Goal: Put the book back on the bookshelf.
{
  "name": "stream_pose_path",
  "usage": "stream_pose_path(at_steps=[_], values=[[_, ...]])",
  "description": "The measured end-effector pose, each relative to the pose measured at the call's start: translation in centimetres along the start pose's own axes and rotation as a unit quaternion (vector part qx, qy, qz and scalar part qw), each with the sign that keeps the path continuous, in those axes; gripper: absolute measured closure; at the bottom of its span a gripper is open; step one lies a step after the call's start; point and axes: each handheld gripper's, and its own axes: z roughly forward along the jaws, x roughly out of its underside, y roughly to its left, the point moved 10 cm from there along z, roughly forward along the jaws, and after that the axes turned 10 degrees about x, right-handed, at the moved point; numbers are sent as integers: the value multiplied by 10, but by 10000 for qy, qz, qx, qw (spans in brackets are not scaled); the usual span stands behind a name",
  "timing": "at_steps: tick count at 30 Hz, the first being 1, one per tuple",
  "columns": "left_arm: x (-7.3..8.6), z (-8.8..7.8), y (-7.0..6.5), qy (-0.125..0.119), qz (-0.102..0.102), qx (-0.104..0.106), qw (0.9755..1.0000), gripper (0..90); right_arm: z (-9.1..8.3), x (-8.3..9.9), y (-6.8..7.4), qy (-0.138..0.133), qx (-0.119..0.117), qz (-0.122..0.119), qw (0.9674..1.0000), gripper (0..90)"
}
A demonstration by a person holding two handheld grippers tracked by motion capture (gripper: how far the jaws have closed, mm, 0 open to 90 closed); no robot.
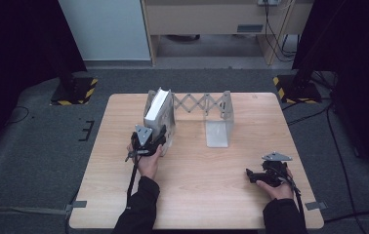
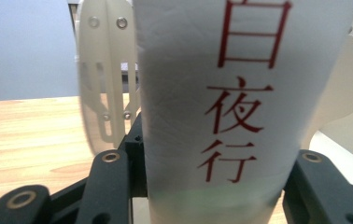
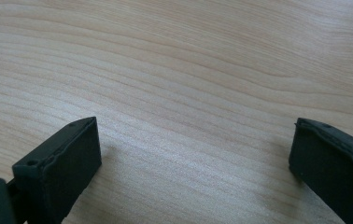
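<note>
A white book [image 1: 156, 110] with red characters down its spine [image 2: 221, 107] stands upright on the wooden table [image 1: 197, 190], at the left end plate of a white extendable bookstand [image 1: 219, 127]. My left gripper [image 1: 148, 140] is shut on the book, with one black jaw on each side of the spine [image 2: 212, 161]. The stand's pale end plates [image 2: 102, 79] rise on either side behind the book. My right gripper [image 1: 252, 175] rests low at the table's front right. It is open over bare wood [image 3: 195, 149], with nothing between its jaws.
The stand's scissor lattice [image 1: 199, 103] spans the back middle of the table, with its right end plate standing alone. Black stand bases with yellow-striped feet [image 1: 75, 90] sit on the floor beyond both far corners. Cables trail on the floor at right.
</note>
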Motion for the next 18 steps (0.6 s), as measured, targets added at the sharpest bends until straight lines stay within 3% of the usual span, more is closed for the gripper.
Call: stream_pose_path(at_steps=[3, 6, 8, 12, 18], values=[[1, 1, 0, -13, -37, 47, 10000, 495, 0, 0, 0, 2, -1, 1, 10000, 27], [6, -5, -3, 308, -72, 213, 9993, 453, 0, 0, 0, 2, -4, 0, 10000, 27], [8, -13, -3, 296, -14, 256, 9992, 429, 0, 0, 0, 5, -12, -8, 10000, 27], [19, -28, -3, 410, -136, 370, 9984, 452, 0, 0, 0, 3, -12, -9, 10000, 27], [22, -27, -5, 415, -198, 421, 9981, 489, 0, 0, 0, 9, 0, 2, 10000, 28]])
